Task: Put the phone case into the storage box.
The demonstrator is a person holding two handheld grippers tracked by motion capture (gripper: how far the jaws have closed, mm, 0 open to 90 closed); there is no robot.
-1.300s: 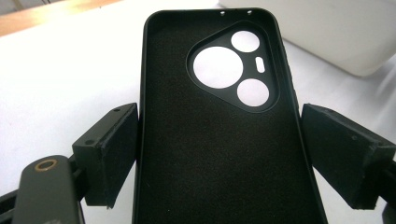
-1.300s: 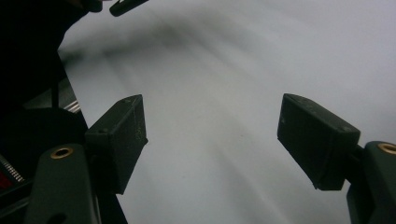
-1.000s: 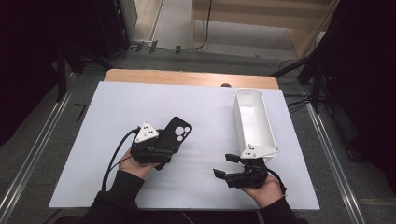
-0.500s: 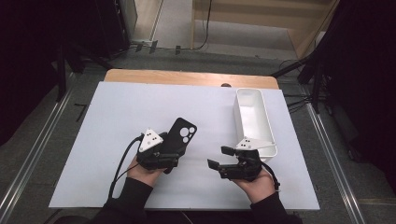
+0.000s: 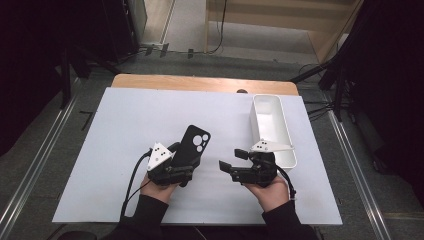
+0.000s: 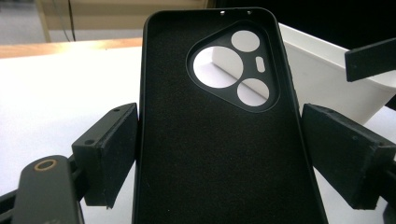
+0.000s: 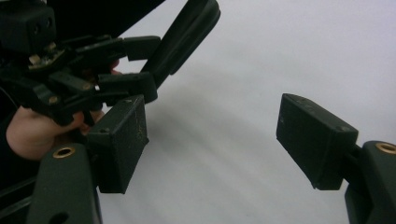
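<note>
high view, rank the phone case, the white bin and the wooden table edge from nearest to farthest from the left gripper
1. Phone case: between the jaws of the left gripper.
2. White bin: off to the right, beyond the right gripper.
3. Wooden table edge: along the far side of the white mat.

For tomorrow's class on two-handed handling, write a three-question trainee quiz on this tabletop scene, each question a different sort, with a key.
1. True or false: the left tongs grip the black phone case by its long edges.
2. What is between the jaws of the right tongs? A) the case B) nothing C) a cable
3. What stands on the white mat just beyond the right tongs in the high view?

Key:
1. True
2. B
3. The white bin, with nothing seen inside.
</note>
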